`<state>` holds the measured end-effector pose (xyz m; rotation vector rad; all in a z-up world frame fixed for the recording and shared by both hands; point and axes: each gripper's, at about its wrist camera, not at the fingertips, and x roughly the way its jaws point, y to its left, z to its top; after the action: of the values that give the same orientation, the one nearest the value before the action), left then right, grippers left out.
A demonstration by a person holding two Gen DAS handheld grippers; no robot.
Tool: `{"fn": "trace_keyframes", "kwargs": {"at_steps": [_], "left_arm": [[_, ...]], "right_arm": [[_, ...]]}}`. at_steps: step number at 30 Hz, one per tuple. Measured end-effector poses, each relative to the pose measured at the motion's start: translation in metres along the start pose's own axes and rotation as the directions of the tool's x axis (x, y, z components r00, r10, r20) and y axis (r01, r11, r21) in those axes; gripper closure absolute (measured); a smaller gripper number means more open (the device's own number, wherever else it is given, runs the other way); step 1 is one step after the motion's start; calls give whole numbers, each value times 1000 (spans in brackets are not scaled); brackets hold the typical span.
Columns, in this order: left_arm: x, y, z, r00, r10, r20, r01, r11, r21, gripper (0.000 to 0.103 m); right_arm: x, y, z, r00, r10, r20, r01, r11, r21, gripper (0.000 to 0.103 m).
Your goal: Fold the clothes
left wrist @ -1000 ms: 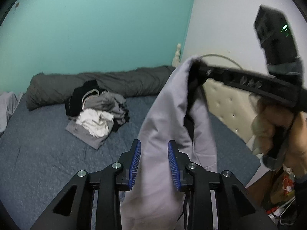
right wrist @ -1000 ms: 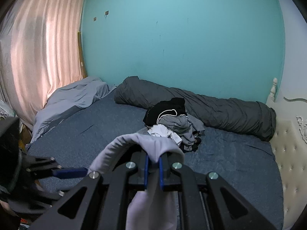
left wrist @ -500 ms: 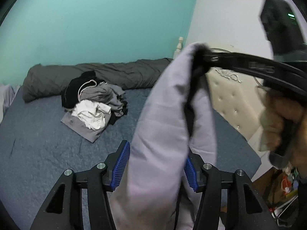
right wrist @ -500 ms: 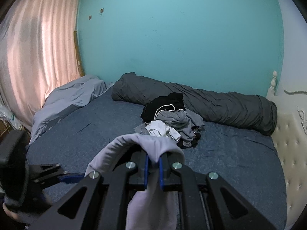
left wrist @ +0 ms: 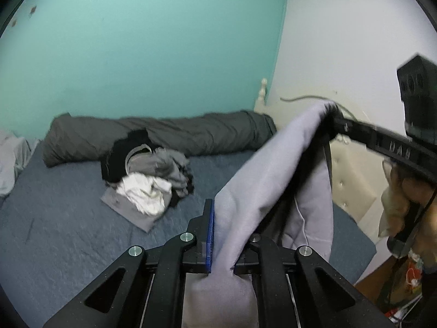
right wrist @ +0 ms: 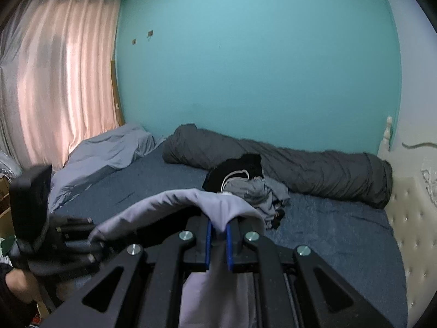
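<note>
We hold the pale lilac fleece garment point(left wrist: 275, 180) above the blue bed point(right wrist: 336, 235), right tongs point(right wrist: 217, 242) and left tongs point(left wrist: 226, 235) both clamped on it; spreading flat seems next, short of the crumpled clothes pile point(left wrist: 147, 175).

Clothes pile point(right wrist: 247, 191) on bed point(right wrist: 327, 227), before rolled duvet point(right wrist: 300, 164)

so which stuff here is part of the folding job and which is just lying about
In the job:
- lilac garment, pinched by the right gripper and the left gripper
- clothes pile

Lying about:
- rolled grey duvet
- pink curtain
- crumpled sheet
</note>
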<state>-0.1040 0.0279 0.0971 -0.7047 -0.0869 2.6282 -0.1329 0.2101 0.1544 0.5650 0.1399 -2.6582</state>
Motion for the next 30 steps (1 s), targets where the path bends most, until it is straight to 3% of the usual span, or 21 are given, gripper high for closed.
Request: {"fn": "trace_keyframes", "kwargs": {"at_steps": [13, 23, 30], "left_arm": [[-69, -28, 78, 991, 52, 124, -62, 994, 85, 95], [-126, -58, 89, 982, 43, 186, -71, 987, 146, 95], [-132, -66, 96, 982, 39, 187, -71, 983, 168, 95]], "right_arm": [[-69, 9, 52, 992, -28, 124, 30, 1000, -8, 95], [-134, 24, 69, 983, -17, 184, 25, 999, -43, 95], [-144, 22, 75, 982, 7, 191, 2, 999, -49, 95]]}}
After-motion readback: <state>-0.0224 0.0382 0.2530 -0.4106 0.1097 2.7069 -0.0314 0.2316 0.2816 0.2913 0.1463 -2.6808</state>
